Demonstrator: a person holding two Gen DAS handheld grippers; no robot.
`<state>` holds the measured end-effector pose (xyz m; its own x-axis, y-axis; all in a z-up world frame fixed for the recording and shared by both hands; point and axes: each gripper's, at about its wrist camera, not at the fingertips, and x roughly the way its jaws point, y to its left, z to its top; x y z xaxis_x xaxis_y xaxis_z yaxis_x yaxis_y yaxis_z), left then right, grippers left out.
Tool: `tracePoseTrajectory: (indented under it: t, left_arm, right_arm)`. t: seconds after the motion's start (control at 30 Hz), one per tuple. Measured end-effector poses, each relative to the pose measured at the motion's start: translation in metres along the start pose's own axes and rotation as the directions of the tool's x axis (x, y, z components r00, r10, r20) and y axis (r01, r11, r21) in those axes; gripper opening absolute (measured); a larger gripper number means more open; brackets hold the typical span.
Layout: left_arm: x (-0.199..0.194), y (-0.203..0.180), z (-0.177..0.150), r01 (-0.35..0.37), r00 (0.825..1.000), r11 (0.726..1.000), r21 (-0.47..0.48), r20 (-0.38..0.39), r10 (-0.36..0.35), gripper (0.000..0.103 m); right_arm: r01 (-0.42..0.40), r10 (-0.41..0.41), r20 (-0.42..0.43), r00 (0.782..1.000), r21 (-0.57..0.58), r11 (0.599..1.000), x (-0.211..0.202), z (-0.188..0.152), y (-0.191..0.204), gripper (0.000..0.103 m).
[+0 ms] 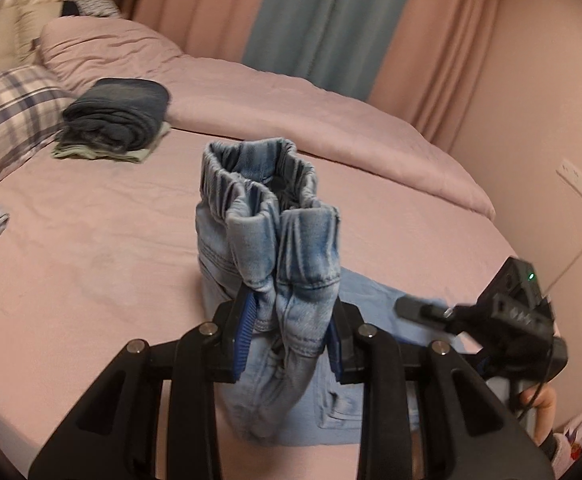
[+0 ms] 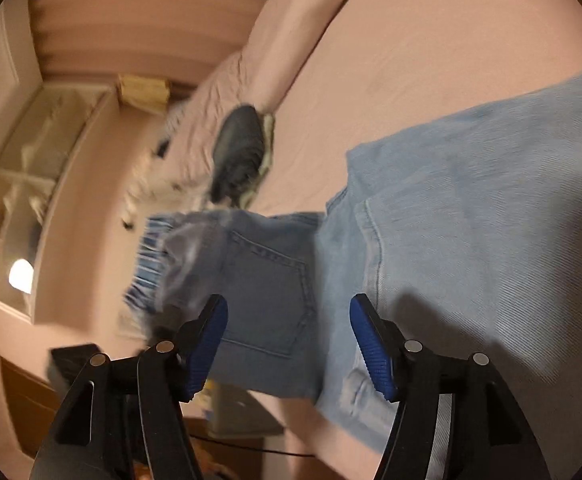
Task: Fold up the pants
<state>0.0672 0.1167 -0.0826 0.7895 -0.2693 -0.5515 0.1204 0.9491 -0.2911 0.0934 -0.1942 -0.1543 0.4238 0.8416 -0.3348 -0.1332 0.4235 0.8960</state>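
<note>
On the pink bed [image 1: 91,248], with a pile of folded clothes [image 1: 117,122] well behind, light-blue pants [image 1: 267,236] lie partly lifted, their bunched waistband clamped in the left gripper [image 1: 289,332], while the right gripper [image 2: 289,344] hovers above them, fingers apart.

1. Our left claw [image 1: 289,320] is clamped on the bunched elastic waistband of the light blue pants [image 1: 275,248], lifting that end so it stands up off the bed [image 1: 91,248].
2. The rest of the pants lies flat on the pink sheet toward the right.
3. Our right claw [image 1: 411,307] shows at the right edge, just over that flat denim; we can't tell its jaws.
4. A folded dark jeans stack [image 1: 119,120] sits far left beside a plaid pillow [image 1: 7,120].
</note>
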Motion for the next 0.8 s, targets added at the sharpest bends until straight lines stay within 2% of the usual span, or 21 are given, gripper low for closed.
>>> tracePoseTrajectory:
  t: [0.1, 0.23, 0.3, 0.4, 0.43, 0.47, 0.5, 0.53, 0.57, 0.67, 0.8]
  left_arm:
    - [0.009, -0.017, -0.005, 0.031, 0.999, 0.999, 0.037, -0.038, -0.030, 0.030]
    - [0.029, -0.038, -0.015, 0.068, 0.993, 0.994, 0.082, -0.105, -0.059, 0.033]
    - [0.042, -0.046, -0.022, 0.084, 0.985, 0.992, 0.096, -0.156, -0.069, 0.035]
    - [0.055, -0.054, -0.033, 0.107, 0.970, 0.986, 0.128, -0.232, -0.075, 0.040]
    - [0.057, -0.053, -0.036, 0.108, 0.966, 0.985, 0.131, -0.246, -0.074, 0.045]
    - [0.056, -0.051, -0.039, 0.128, 0.961, 0.984, 0.120, -0.258, -0.094, 0.060]
    - [0.055, -0.049, -0.039, 0.164, 0.956, 0.982, 0.099, -0.262, -0.133, 0.068]
    - [0.051, -0.043, -0.040, 0.203, 0.948, 0.977, 0.062, -0.263, -0.181, 0.084]
    - [0.047, -0.038, -0.040, 0.219, 0.946, 0.975, 0.037, -0.253, -0.203, 0.093]
    - [0.035, -0.023, -0.038, 0.200, 0.956, 0.980, 0.014, -0.223, -0.191, 0.095]
    - [0.030, 0.009, -0.038, 0.146, 0.963, 0.987, -0.071, -0.220, -0.158, 0.095]
  right_arm:
    - [-0.060, 0.059, 0.023, 0.998, 0.041, 0.997, -0.017, -0.005, -0.001, 0.072]
    - [-0.119, 0.116, 0.042, 0.992, 0.076, 0.990, -0.030, -0.006, -0.003, 0.076]
    - [-0.103, 0.099, 0.041, 0.994, 0.088, 0.991, -0.026, -0.007, -0.003, 0.080]
    - [-0.120, 0.118, 0.022, 0.993, 0.118, 0.986, -0.014, -0.006, -0.006, 0.081]
    - [-0.122, 0.121, 0.020, 0.992, 0.125, 0.985, -0.016, -0.006, -0.008, 0.081]
    - [-0.117, 0.115, 0.018, 0.993, 0.129, 0.985, -0.015, -0.005, -0.009, 0.081]
    - [-0.105, 0.104, 0.018, 0.994, 0.129, 0.986, -0.015, -0.005, -0.010, 0.081]
    - [-0.095, 0.094, 0.018, 0.995, 0.132, 0.987, -0.016, -0.004, -0.011, 0.081]
    - [-0.090, 0.089, 0.014, 0.996, 0.135, 0.987, -0.018, -0.004, -0.013, 0.082]
    - [-0.075, 0.074, 0.016, 0.997, 0.143, 0.987, -0.021, -0.003, -0.017, 0.083]
    - [-0.021, 0.020, 0.012, 1.000, 0.115, 0.993, -0.020, -0.001, -0.015, 0.083]
